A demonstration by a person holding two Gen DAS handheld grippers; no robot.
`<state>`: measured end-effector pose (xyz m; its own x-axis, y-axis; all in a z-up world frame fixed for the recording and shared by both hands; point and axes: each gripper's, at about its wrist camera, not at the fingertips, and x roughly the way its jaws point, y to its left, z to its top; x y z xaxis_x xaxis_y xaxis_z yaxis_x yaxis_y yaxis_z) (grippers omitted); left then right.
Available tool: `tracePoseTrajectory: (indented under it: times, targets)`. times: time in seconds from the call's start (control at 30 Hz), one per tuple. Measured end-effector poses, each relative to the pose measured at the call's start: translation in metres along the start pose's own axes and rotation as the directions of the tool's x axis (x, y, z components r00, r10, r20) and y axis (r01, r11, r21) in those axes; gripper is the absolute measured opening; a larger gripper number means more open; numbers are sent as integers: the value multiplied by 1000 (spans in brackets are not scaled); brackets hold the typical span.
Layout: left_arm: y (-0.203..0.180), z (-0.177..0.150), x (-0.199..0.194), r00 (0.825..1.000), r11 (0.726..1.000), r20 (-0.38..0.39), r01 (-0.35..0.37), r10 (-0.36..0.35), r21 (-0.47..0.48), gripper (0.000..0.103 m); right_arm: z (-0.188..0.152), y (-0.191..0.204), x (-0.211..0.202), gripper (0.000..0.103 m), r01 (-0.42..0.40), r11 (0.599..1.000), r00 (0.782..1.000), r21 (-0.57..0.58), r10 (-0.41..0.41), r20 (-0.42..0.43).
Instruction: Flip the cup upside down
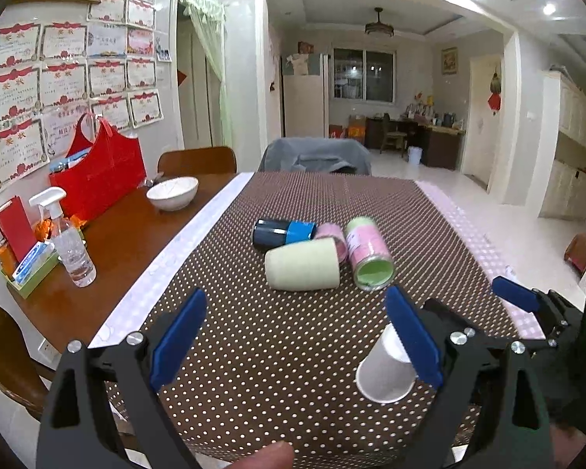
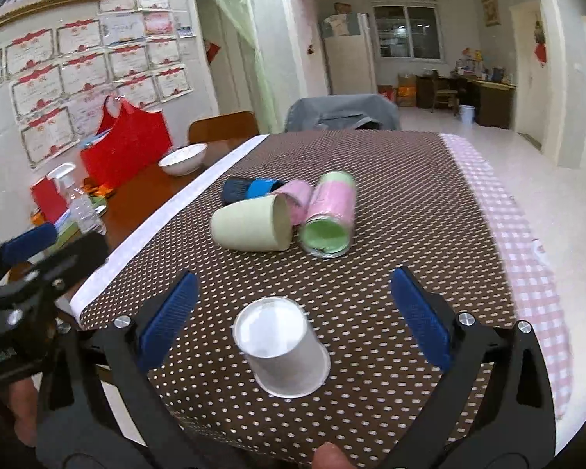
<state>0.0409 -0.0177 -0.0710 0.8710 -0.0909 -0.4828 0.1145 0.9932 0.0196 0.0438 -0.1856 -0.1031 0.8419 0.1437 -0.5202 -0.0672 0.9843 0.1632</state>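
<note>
Cup (image 1: 386, 371), in the left view, stands mouth down, axis upright, half hidden behind the spread left claw's (image 1: 293, 336) right finger; a sweep could topple it.

In the right view the cup (image 2: 283, 351) sits base up between the released right claw's (image 2: 293, 312) fingers; a skewed pinch could crush it.

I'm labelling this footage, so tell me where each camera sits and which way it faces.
Left wrist: on the left gripper, looking along the dotted tablecloth; a fingertip shows below, the right gripper at right.
Right wrist: on the right gripper, centred on the white paper cup; left gripper at left.
Shared: that cup, the cream cup.
</note>
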Motion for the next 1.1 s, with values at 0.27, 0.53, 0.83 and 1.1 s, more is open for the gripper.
tracePoseTrajectory:
  times: [0.27, 0.53, 0.83, 1.1]
  targets:
    - [-4, 15, -33, 998, 1000, 65, -13, 13, 5, 91, 21, -17, -25, 97, 51, 996, 999, 79, -51, -13]
    - [-12, 24, -52, 997, 998, 62, -44, 42, 40, 91, 33, -19, -62, 97, 73, 995, 996, 74, -76, 48]
    - [-5, 35, -75, 996, 999, 80, -34, 33, 11, 91, 35, -3, -94, 97, 115, 993, 985, 22, -117, 127]
    - [-3, 37, -97, 990, 999, 134, -31, 32, -10, 91, 36, 11, -106, 97, 115, 993, 981, -3, -113, 156]
